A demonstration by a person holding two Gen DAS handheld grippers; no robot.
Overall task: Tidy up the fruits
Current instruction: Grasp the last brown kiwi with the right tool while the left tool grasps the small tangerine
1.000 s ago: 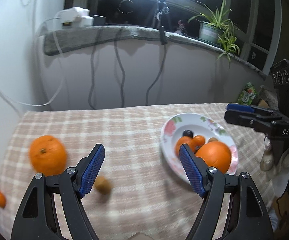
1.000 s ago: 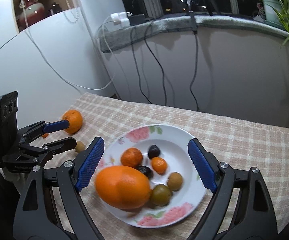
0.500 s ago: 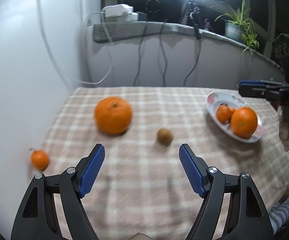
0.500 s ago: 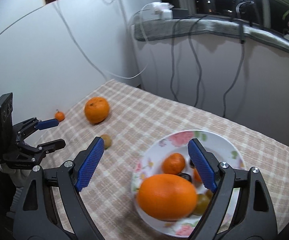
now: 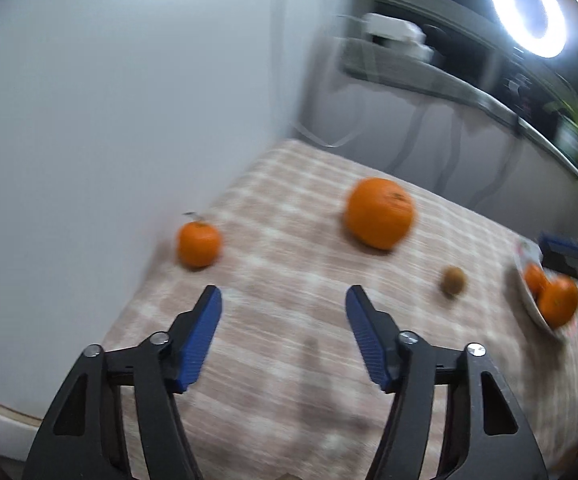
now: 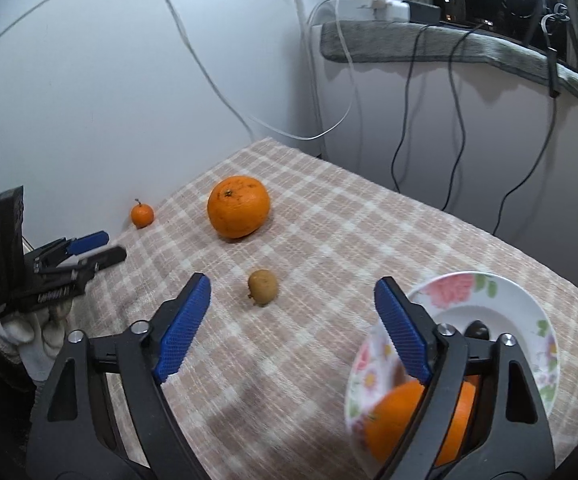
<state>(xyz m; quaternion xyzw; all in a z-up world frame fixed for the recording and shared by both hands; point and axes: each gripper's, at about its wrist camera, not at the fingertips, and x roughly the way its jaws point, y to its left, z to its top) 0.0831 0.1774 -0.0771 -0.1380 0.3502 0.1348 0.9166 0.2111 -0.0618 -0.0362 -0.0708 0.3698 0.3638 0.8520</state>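
Three fruits are not yet on the plate [image 6: 529, 300]: a big orange [image 6: 238, 206] in the middle of the checked cloth on the surface [image 6: 329, 248], a small orange [image 6: 142, 215] w/ a stem near the wall, and a little brown fruit [image 6: 263, 287], maybe a kiwi. The plate sits at the right edge and already has an orange and some dark bits in it, tho the right tongs [image 6: 293, 320] hide part of it. The left tongs [image 5: 285, 328] are closing w/ nothing between them, about half wide, and aim at bare cloth betw. the small orange [image 5: 199, 243] and the big orange [image 5: 379, 213]. That view is smeared, so exact aim is hard to tell. The right tongs are closing a bit too, still wide and empty, w/ the brown fruit ahead of them. A gloved hand [image 6: 35, 340] holds the left tongs near the small orange. To do this step well, I think the left tongs should pick one fruit, prob. the small orange as it is nearest. Line both pads up on its two sides, low on the round part. Go slow so it does not roll off the edge by the wall. Squeeze soft, lift straight up, then carry it over to the plate
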